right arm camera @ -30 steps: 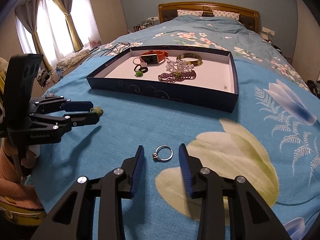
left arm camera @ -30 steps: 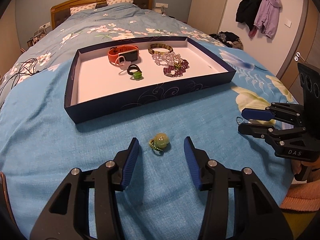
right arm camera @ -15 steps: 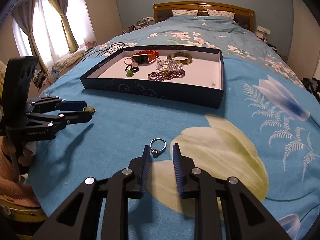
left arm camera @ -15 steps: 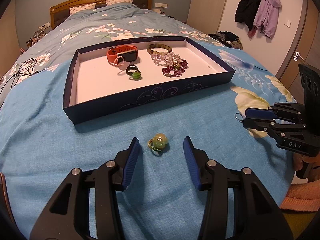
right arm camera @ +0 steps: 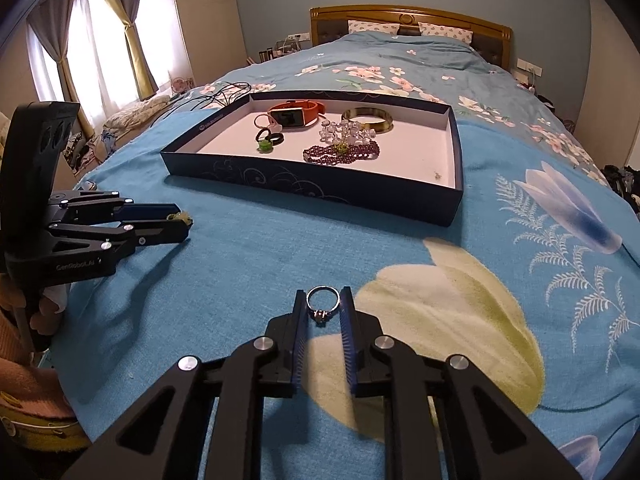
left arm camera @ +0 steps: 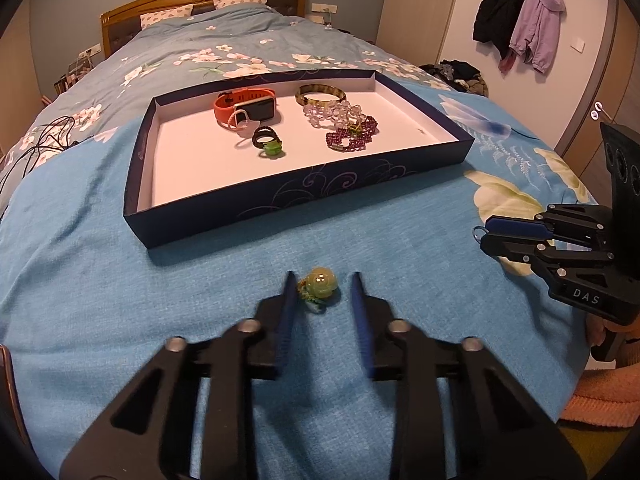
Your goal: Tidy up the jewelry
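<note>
A green bead ring (left arm camera: 319,285) lies on the blue bedspread between the fingers of my left gripper (left arm camera: 322,276). Its jaws are closing: the left pad reaches the ring, while a gap remains at the right pad. A silver ring (right arm camera: 323,299) with a small stone sits between the pads of my right gripper (right arm camera: 322,291), whose closing jaws touch it on both sides. Beyond both lies the dark blue tray (left arm camera: 304,196), with an orange watch (left arm camera: 248,108), a bangle (left arm camera: 320,96), bead bracelets (left arm camera: 352,132) and small rings (left arm camera: 268,142) inside. The right wrist view shows the left gripper (right arm camera: 183,220) at left.
The tray (right arm camera: 320,188) lies across the bed, with bare white floor on its left and right parts. Black cables (left arm camera: 36,140) trail at the bed's left edge. A person's sleeve (left arm camera: 600,400) and the right gripper (left arm camera: 483,233) occupy the right side. Jackets (left arm camera: 520,20) hang on the wall.
Both pairs of jaws have narrowed around their rings. The right gripper's pads have come in against the silver ring; the left gripper's pads have come in near the green bead ring. Neither hand has shifted.
</note>
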### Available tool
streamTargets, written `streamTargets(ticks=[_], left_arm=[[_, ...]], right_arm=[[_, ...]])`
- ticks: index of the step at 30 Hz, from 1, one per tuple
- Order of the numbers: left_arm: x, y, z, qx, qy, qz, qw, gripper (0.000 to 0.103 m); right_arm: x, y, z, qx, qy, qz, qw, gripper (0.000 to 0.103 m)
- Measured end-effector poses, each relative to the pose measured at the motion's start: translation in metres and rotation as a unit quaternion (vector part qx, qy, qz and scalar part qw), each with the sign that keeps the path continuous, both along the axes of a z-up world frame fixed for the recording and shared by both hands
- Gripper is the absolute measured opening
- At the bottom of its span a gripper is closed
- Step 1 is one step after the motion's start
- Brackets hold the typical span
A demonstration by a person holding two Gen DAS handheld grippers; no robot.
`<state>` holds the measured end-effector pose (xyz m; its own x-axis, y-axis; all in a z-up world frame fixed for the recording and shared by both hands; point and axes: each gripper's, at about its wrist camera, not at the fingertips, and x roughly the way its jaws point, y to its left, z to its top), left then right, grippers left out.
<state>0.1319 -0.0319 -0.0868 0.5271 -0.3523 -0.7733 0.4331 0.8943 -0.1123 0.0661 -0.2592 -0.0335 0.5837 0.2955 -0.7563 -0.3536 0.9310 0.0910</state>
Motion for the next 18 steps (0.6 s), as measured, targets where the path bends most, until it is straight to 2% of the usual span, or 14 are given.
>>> streamTargets(ticks=[18], left_arm=[[-0.007, 0.007, 0.008, -0.009, -0.019, 0.008, 0.9997, 0.018]], right_arm=[[-0.001, -0.005, 0.017, 0.036, -0.026, 0.010, 0.999, 0.015]])
